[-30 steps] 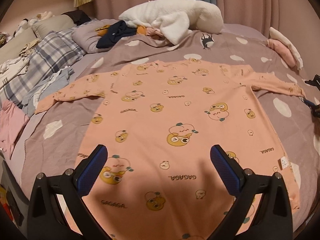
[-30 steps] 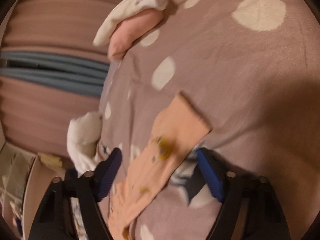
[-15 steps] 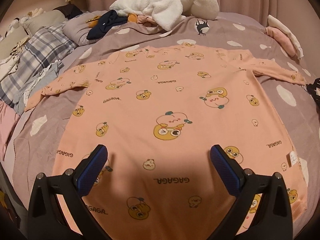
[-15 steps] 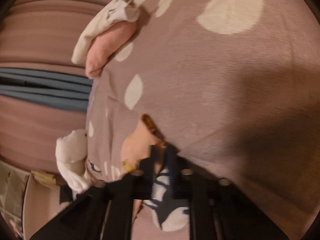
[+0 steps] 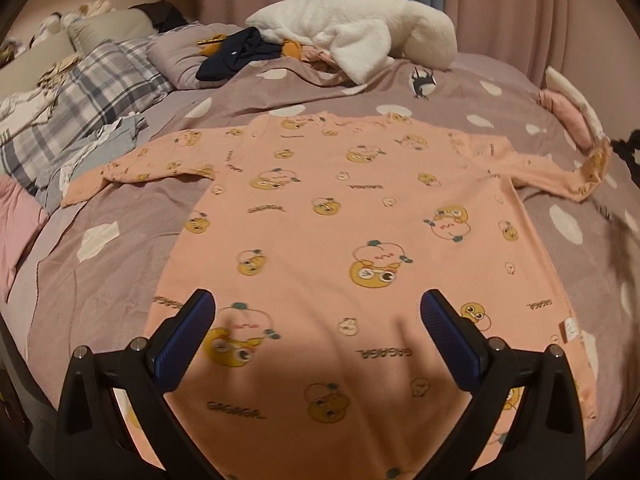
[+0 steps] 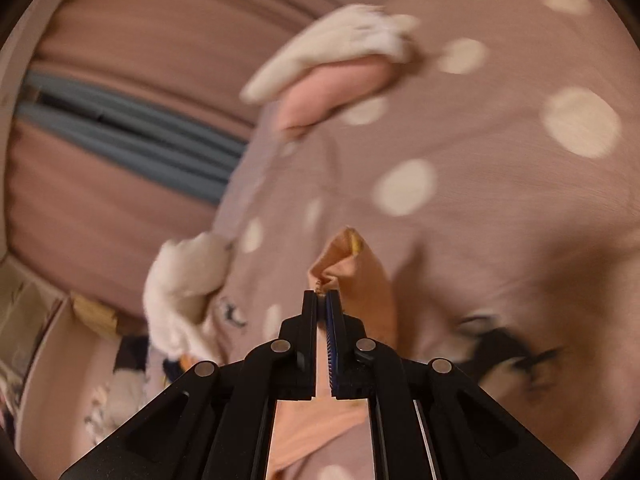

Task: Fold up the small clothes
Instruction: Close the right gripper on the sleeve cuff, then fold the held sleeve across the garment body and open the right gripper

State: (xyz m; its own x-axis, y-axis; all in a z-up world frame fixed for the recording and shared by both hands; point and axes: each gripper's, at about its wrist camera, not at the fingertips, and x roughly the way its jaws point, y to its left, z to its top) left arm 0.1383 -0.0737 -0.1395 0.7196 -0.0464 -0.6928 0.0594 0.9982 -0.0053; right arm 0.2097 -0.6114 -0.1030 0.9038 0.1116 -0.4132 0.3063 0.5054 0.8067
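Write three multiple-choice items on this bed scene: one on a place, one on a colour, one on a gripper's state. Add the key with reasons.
1. Where does the white fleece blanket lie?
A. beyond the shirt's neck end
B. on the shirt's hem
C. on the floor

2. What colour is the long-sleeved shirt?
A. navy
B. peach with yellow cartoon prints
C. grey plaid

3. How is the right hand-held gripper?
A. wide open over bare bedding
B. out of sight
C. shut on the sleeve cuff

Key: 1 A, it sits at the far end of the spotted bedspread; 2 B, seen across the spread shirt; 3 C, the pads pinch peach cloth.
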